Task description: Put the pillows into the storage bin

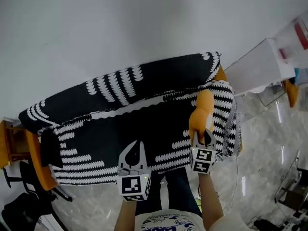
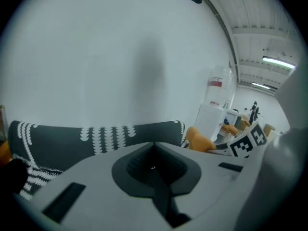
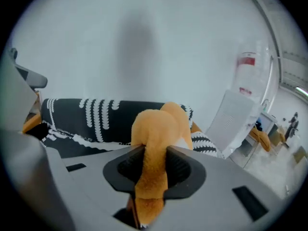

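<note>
my right tool (image 1: 204, 137) is pinching 1 end of the orange pillow (image 1: 201, 110), pads squeezed into the plush in the right gripper view, and the pillow sticks out ahead of it over the right end of the sofa (image 1: 120, 88), which is draped in a black cover with white scallop stripes. my left tool (image 1: 137, 144) is pressed together with nothing in it, held over the seat's front edge, left of the right tool. 1 white cabinet (image 1: 262, 64) stands just beside the sofa's right end on the glossy floor (image 1: 260, 143).
</note>
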